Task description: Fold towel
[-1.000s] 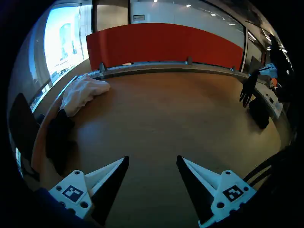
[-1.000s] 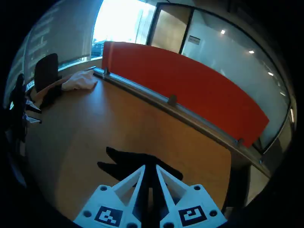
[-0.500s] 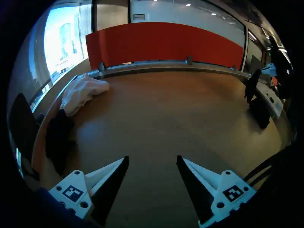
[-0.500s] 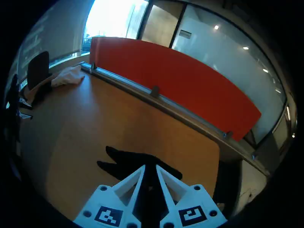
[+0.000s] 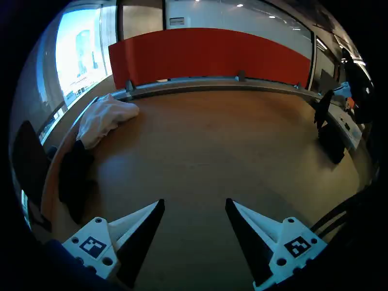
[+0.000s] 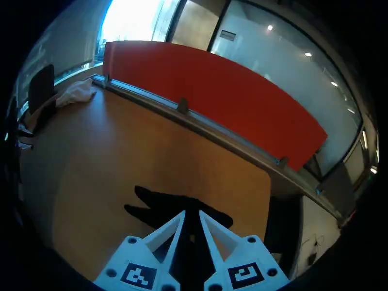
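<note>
- The left claw is made of white wedge fingers, faced black inside.
- Square black-and-white markers and screw holes are borne.
- The right claw is built alike.
- Black cables are seen.

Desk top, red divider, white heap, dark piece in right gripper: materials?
Desk top: wood or wood-look laminate, orange-brown, smooth, soft window sheen.
Red divider: flat matte panel, fabric-covered or plastic, cannot tell.
White heap: soft cloth, likely a towel, rumpled folds.
Dark piece pinched in the right gripper: limp matte cloth, ragged drooping outline.
</note>
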`<state>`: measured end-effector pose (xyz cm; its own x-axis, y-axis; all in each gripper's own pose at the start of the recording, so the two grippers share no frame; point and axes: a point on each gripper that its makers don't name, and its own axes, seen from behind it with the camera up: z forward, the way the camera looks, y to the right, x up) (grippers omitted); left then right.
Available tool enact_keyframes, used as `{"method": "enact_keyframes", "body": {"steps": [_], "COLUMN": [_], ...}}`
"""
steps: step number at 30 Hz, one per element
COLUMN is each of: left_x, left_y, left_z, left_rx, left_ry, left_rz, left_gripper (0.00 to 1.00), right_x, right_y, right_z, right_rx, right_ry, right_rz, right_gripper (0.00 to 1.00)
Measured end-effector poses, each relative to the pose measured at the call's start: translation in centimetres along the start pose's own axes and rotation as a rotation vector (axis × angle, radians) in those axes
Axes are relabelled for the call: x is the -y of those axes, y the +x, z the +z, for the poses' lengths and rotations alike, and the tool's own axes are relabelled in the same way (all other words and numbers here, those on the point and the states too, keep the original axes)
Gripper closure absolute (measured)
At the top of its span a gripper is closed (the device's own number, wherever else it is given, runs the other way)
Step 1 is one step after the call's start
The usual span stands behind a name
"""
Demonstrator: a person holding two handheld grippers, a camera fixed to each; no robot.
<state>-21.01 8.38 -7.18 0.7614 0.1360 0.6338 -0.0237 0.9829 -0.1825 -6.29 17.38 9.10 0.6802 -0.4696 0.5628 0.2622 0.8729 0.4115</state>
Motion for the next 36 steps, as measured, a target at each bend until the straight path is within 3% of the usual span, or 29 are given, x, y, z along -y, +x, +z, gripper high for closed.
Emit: {"method": "enact_keyframes", "body": {"steps": [15,24,36], "left_x": [-0.6,-0.7,-0.6], "left_y": [0.6,0.4,0.1], "left_z": [0.0,-0.3,-0.4], "left_rx": [-0.004,-0.002,-0.002], "left_ry": [-0.011,-0.016,-0.027], "left_rz": [0.016,0.02,0.03], "left_gripper": [0.07,0.07,0.07], "right_x": [-0.7,-0.8,0.4], "right_y": [-3.1,-8.3,-15.3], "right_z": [-1.3,-3.1,-5.7], "right_rx": [0.045,0.108,0.188], "right_ry": [-0.004,-0.02,-0.045], "right_rz": [0.007,0.039,0.13], "right_gripper": [0.95,0.95,0.95]}}
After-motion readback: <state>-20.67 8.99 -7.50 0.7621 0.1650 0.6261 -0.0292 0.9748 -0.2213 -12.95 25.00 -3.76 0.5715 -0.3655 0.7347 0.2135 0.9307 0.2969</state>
